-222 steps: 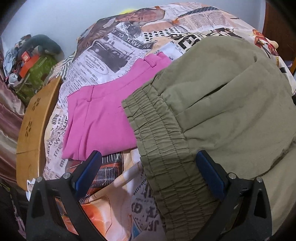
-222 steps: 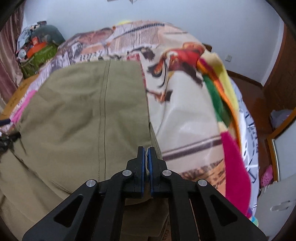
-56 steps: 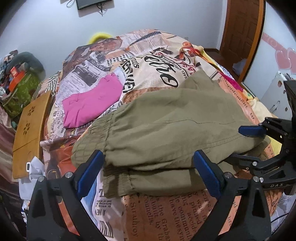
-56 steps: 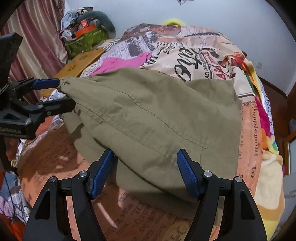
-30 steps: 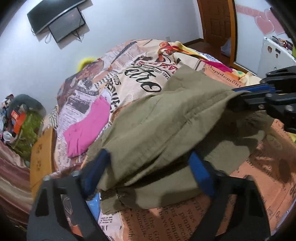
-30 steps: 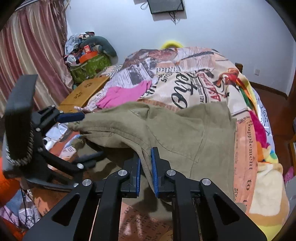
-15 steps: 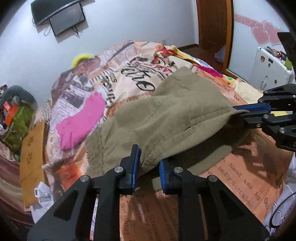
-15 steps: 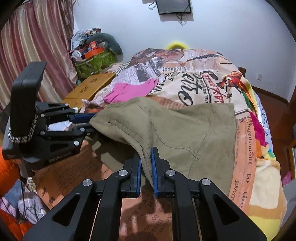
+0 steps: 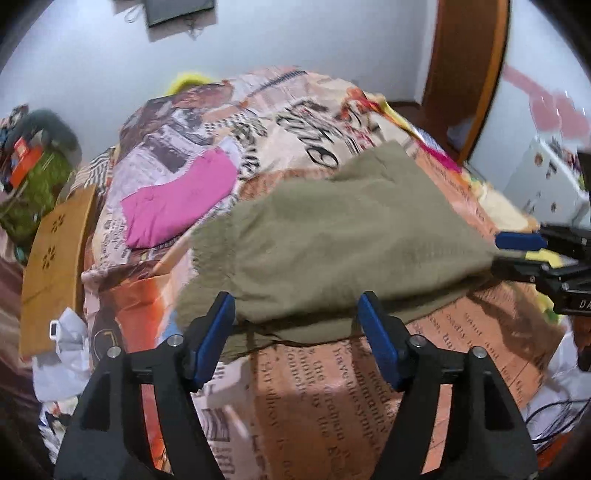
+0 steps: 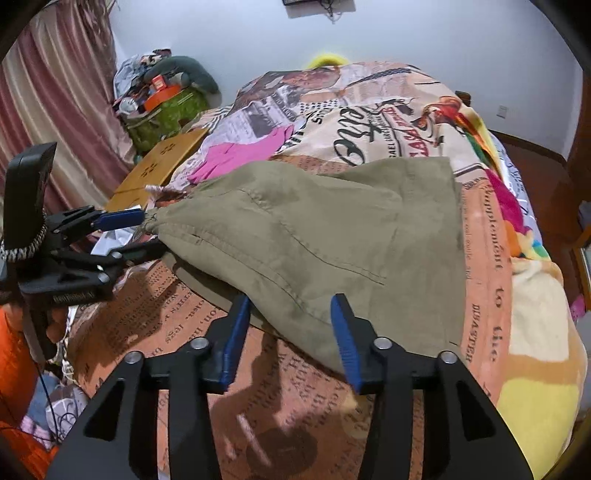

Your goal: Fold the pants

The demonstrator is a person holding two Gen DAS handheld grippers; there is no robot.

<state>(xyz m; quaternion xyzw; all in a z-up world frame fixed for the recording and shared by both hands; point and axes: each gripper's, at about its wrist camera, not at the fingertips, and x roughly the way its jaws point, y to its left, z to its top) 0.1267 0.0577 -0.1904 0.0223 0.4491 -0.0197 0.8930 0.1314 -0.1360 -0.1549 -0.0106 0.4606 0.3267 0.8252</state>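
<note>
On bed (image 10: 491, 280), green pants (image 10: 314, 229) lay folded. Left gripper (image 9: 295, 326) jaws just opened, spread, pants edge between, not pinched. Right gripper (image 10: 291, 332) jaws same.

I see a bed under a newspaper-print bedspread (image 10: 487, 258) in orange, cream and black lettering. A folded pink garment (image 9: 177, 203) lies on it far left. Just beyond the bed's left edge stands a wooden board (image 9: 51, 254) with flower cut-outs, and farther off a green bag (image 10: 166, 110) heaped with clutter. A striped pink curtain (image 10: 48, 103) hangs at the left. On the far white wall I make out a dark screen (image 9: 177, 9), and at the right a wooden door frame (image 9: 465, 77).
</note>
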